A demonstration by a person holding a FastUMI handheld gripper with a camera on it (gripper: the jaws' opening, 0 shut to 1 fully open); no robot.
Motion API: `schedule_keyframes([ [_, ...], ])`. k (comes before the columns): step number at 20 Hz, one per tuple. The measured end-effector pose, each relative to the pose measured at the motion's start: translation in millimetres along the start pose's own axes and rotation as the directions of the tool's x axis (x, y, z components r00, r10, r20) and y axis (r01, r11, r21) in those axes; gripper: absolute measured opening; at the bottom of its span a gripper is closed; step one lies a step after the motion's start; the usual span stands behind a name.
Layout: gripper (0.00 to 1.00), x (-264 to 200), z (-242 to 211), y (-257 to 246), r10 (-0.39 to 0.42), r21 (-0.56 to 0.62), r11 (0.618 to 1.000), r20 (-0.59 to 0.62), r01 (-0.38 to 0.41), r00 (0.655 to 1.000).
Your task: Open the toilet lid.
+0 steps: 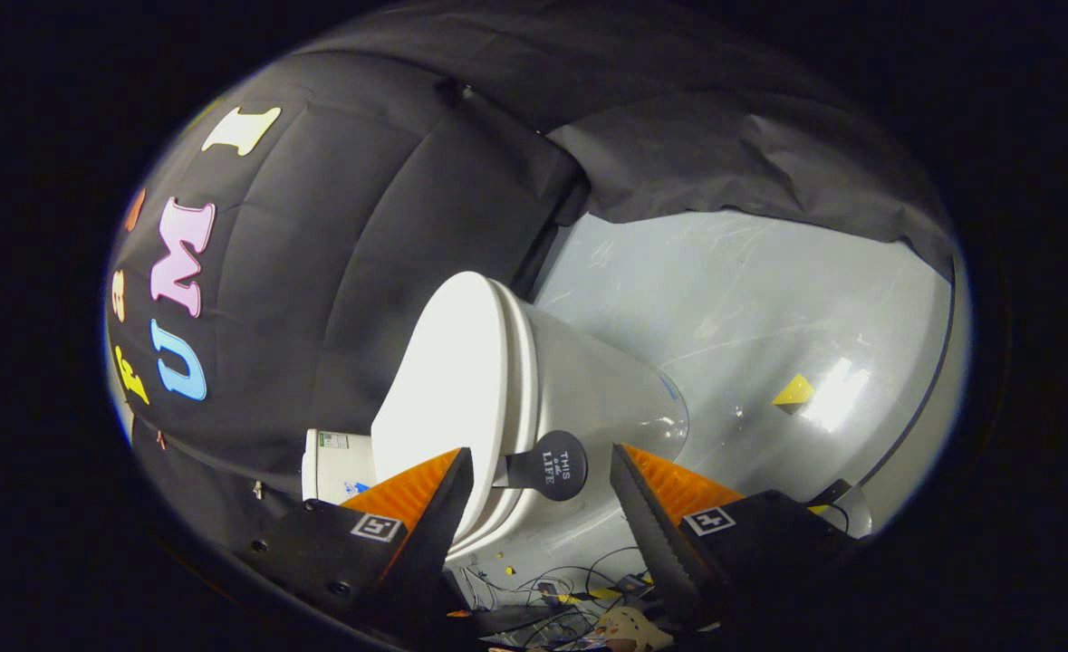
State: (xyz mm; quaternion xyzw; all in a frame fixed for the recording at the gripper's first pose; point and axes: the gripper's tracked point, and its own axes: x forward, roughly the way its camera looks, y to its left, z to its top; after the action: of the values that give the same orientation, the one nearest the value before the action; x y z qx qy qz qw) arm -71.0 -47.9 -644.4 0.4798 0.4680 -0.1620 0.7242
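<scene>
At the frame's centre, the glossy white plastic toilet lid (447, 389) lies closed on its seat, the view rolled so its long axis runs from top centre toward the lower left. The round black lifting tab (556, 465) juts from its rim between the fingers, presumably as the handle. The gripper (543, 493) is spread wide, grasping nothing.

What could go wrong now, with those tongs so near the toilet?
The tongs are open, with the small round lid handle between the fingers but ungripped; closing off-centre could let it slip. The toilet lid looks down on the bowl; a slip mid-lift might drop it. Loose cables lie on the floor nearby.
</scene>
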Motion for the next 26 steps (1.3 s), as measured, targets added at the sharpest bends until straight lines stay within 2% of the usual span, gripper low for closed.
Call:
schedule_keyframes([
  [1, 0.88, 2, -1, -2, -0.003, 0.013, 1.0, 0.004, 0.003, 1.0],
  [5, 0.86, 14, -1, -5, 0.008, 0.06, 0.998, -0.014, -0.007, 1.0],
  [7, 0.64, 19, -7, -8, 0.012, 0.075, 0.997, -0.024, -0.011, 1.0],
  [8, 0.63, 21, -7, -4, 0.036, 0.086, 0.996, -0.028, -0.033, 0.999],
  [9, 0.4, 22, -6, -5, 0.041, 0.095, 0.995, -0.022, -0.039, 0.999],
  [11, 0.3, 7, -5, -1, 0.068, 0.115, 0.991, -0.035, -0.064, 0.997],
  [12, 0.29, 18, 1, -1, 0.071, 0.121, 0.99, -0.011, -0.069, 0.997],
  [13, 0.18, 18, -4, 3, 0.104, 0.121, 0.988, -0.016, -0.101, 0.994],
  [15, 0.05, 13, -1, 3, 0.106, 0.104, 0.989, -0.005, -0.105, 0.994],
  [20, 0.05, 9, 2, 7, 0.1, 0.084, 0.991, 0.0, -0.1, 0.995],
  [26, 0.05, -17, 9, 40, 0.088, -0.04, 0.996, 0.051, -0.086, 0.995],
])
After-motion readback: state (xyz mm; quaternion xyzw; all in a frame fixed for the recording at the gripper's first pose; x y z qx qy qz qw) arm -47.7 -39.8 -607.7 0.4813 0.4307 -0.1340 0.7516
